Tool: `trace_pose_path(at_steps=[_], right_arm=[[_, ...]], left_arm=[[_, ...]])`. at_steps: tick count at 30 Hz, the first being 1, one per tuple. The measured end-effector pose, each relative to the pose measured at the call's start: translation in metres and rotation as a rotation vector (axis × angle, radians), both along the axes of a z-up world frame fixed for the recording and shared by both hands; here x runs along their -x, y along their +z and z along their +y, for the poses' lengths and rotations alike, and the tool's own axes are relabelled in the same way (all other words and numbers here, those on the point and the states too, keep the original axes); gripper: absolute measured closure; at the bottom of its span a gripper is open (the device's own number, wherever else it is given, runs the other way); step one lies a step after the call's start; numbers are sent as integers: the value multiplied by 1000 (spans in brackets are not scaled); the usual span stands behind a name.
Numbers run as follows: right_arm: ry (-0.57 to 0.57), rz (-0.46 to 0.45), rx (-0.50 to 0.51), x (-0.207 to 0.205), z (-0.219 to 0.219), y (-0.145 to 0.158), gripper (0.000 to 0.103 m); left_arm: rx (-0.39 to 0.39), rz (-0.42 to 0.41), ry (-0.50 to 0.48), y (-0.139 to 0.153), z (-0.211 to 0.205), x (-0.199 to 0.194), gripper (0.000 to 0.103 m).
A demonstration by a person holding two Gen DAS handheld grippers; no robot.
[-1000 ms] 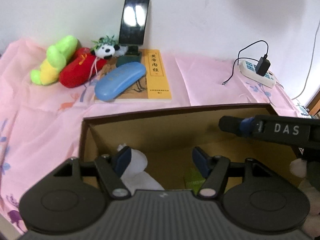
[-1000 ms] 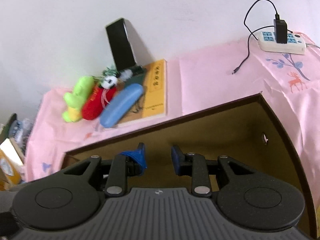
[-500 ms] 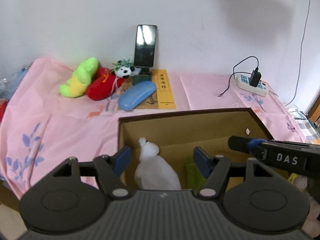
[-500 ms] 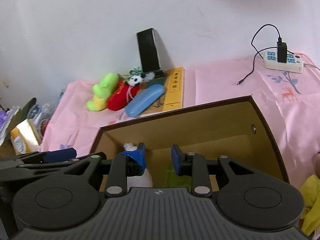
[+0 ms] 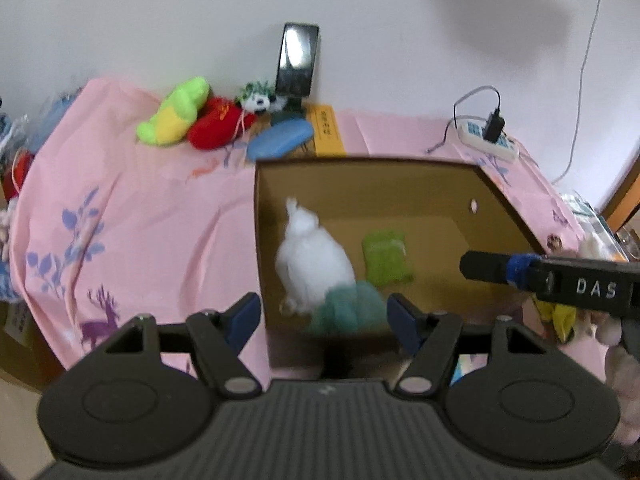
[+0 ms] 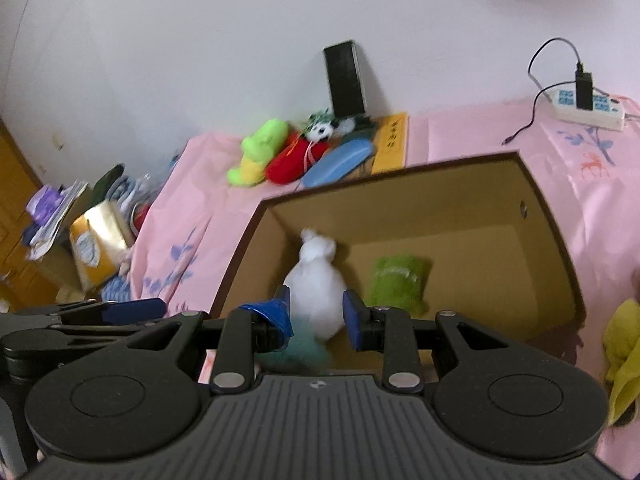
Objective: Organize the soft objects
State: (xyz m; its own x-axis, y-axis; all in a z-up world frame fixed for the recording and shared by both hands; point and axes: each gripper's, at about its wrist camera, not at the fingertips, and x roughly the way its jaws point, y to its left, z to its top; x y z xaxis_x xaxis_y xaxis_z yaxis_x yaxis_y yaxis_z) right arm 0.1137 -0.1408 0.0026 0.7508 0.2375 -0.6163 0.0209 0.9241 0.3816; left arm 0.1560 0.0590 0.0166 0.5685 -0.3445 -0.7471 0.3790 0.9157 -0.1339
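An open cardboard box on the pink cloth holds a white plush, a green cushion and a teal plush. My left gripper hangs open above the box's near left corner, nothing between its jaws. My right gripper hovers over the near edge of the box, jaws a narrow gap apart and empty; the white plush lies far below them. At the back lie a green-yellow plush, a red plush and a small panda.
A blue glasses case, a yellow book and a phone on a stand sit by the wall. A power strip with a cable lies at the back right. A yellow soft thing lies right of the box. Clutter fills the floor at left.
Both grippers have drawn back and up from the box. The box's floor with the white, green and teal soft things has come into view. Neither gripper's gap changed visibly.
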Motion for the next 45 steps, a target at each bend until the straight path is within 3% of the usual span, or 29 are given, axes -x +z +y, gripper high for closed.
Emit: trace_pose_path(at_steps=[6, 10, 17, 24, 28, 30, 32, 38, 40, 45], right_arm=[[33, 54, -31, 12, 3, -14, 92], [40, 97, -30, 17, 7, -27, 92], [69, 160, -39, 15, 15, -45, 92], [89, 199, -28, 9, 26, -60, 91], [89, 183, -11, 8, 30, -62, 91], [91, 174, -6, 9, 32, -62, 92], [91, 165, -18, 10, 31, -63, 93], [95, 108, -19, 21, 30, -58, 101], [91, 103, -4, 24, 31, -57, 103], [72, 109, -130, 35, 20, -52, 103]], left_arm=[[12, 69, -19, -20, 10, 25, 33], [42, 87, -86, -29, 6, 47, 32], [23, 88, -229, -46, -19, 75, 31], [-33, 70, -252, -67, -34, 70, 30], [13, 73, -260, -75, -30, 61, 30], [39, 64, -275, -76, -27, 60, 33], [77, 66, -298, -76, -24, 59, 43], [150, 59, -370, -77, -21, 59, 54], [171, 44, -396, -75, -22, 61, 64], [236, 14, -449, -63, -18, 63, 68]])
